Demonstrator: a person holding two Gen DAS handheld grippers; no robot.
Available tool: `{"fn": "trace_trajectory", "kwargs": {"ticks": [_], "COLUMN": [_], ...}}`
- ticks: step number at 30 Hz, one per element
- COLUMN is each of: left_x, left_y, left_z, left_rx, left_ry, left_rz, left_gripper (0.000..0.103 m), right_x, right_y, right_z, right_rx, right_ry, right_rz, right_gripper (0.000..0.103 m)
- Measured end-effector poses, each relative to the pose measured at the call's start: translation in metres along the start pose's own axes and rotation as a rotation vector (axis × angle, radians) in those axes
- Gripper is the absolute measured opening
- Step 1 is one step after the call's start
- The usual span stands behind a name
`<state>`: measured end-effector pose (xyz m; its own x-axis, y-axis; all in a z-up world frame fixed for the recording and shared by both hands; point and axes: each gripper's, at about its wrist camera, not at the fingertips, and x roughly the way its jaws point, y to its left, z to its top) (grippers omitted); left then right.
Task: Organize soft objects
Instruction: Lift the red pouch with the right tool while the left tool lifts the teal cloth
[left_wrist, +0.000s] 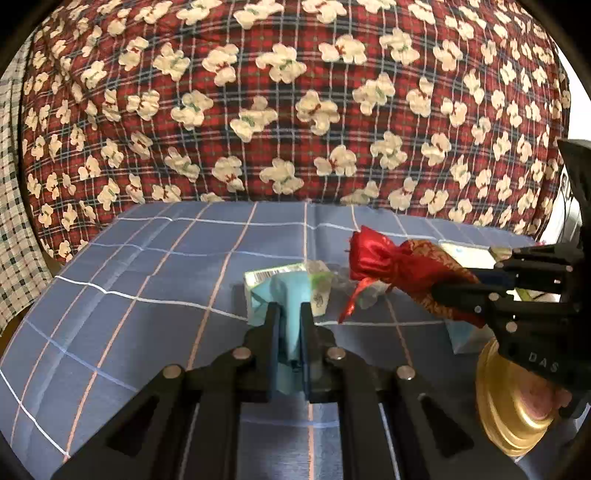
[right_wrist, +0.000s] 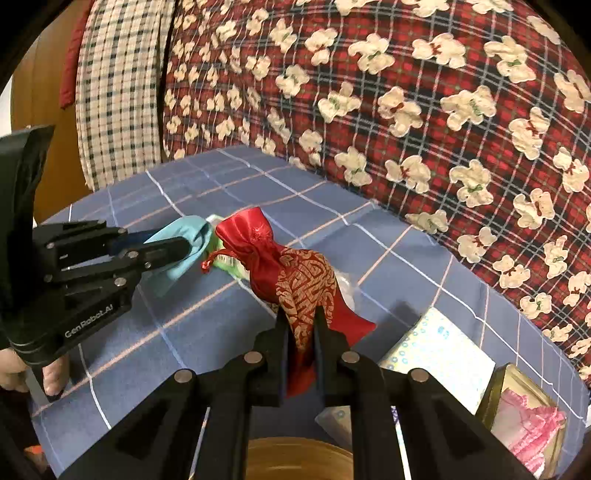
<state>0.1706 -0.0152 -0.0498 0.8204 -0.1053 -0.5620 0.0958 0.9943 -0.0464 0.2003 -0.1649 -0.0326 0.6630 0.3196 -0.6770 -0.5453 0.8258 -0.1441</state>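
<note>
My left gripper (left_wrist: 289, 314) is shut on a light blue cloth (left_wrist: 290, 295) and holds it above the blue checked sheet (left_wrist: 147, 266). The cloth also shows in the right wrist view (right_wrist: 188, 236), pinched by the left gripper (right_wrist: 184, 247). My right gripper (right_wrist: 301, 321) is shut on a red and gold drawstring pouch (right_wrist: 291, 273), its gathered red top pointing away. In the left wrist view the pouch (left_wrist: 399, 266) hangs from the right gripper (left_wrist: 439, 291) at right. A green and white tissue pack (left_wrist: 317, 284) lies on the sheet behind the cloth.
A red plaid quilt with white bears (left_wrist: 295, 110) is piled at the back. A white patterned pack (right_wrist: 439, 350) and a gold-rimmed box with pink fabric (right_wrist: 524, 421) lie at right. A gold round tin (left_wrist: 506, 406) sits under the right gripper. A checked cloth (right_wrist: 118, 81) hangs at left.
</note>
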Motion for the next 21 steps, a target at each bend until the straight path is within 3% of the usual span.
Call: {"fn": "trace_trajectory", "kwargs": {"ticks": [6, 16, 21], "left_x": [-0.008, -0.01, -0.015], "left_y": [-0.002, -0.005, -0.005], "left_z": [0.0, -0.001, -0.001], "left_rx": [0.005, 0.011, 0.011], "left_ry": [-0.045, -0.055, -0.081], "left_rz": [0.008, 0.007, -0.008], "left_gripper": [0.007, 0.007, 0.007], "right_x": [-0.007, -0.018, -0.029], "right_y": [-0.004, -0.005, -0.006], "right_z": [0.001, -0.002, -0.003], "right_rx": [0.043, 0.117, 0.149], "right_ry": [-0.046, -0.083, -0.145], "right_rz": [0.002, -0.008, -0.017], "right_gripper": [0.012, 0.012, 0.012]}}
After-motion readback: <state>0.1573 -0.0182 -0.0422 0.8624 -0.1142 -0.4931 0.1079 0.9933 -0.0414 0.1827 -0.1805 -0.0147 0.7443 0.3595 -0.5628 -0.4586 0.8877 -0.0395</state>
